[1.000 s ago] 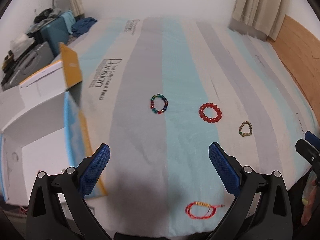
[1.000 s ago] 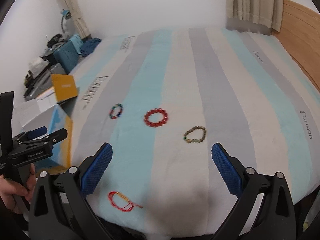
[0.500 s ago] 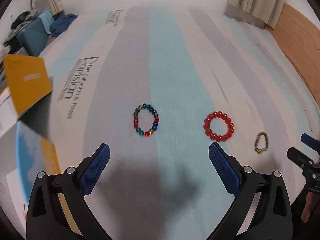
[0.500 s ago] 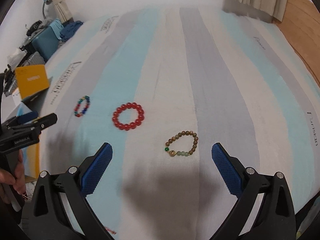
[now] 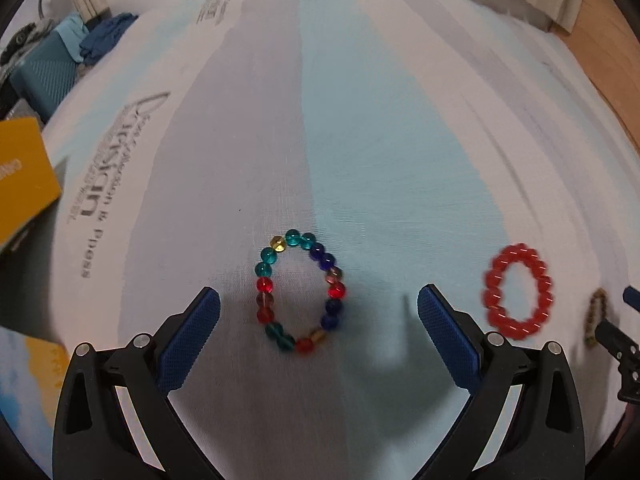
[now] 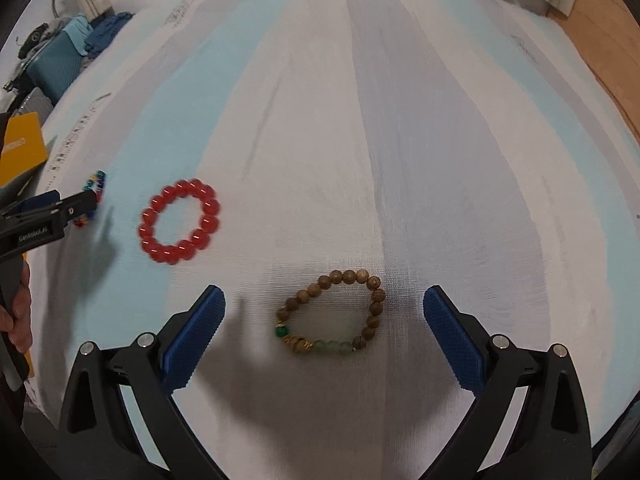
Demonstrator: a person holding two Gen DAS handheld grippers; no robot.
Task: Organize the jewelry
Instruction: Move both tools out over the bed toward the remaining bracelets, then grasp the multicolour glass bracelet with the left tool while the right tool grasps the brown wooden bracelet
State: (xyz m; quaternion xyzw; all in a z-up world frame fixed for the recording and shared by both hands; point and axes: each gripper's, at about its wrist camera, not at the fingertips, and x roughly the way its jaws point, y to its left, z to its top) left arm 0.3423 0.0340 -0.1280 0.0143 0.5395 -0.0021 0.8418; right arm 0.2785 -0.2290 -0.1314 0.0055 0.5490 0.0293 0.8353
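While both grippers are hanging low over the bed (image 6: 400,128), each is framing its own bracelet. The left gripper (image 5: 319,322) is holding its fingers (image 5: 191,338) spread wide and gripping nothing, and the multicolour bracelet (image 5: 300,292) is lying flat on the sheet between them, sitting a little toward the left finger and touching neither. To its right the red bracelet (image 5: 519,291) is resting just outside the right finger, blurred, with the brown bracelet (image 5: 597,316) beyond it at the picture's edge. The right gripper (image 6: 324,326) is likewise keeping its fingers (image 6: 452,340) released and empty — the brown bracelet (image 6: 334,312), with its green stones and gold beads on the near side, is lying between them, clear of both. Off to its left the red bracelet (image 6: 180,221) is lying on a pale blue stripe, and farther left the left gripper's tip is covering part of the multicolour bracelet (image 6: 95,184). A hand (image 6: 18,308) is gripping that tool's handle — only partly in view.
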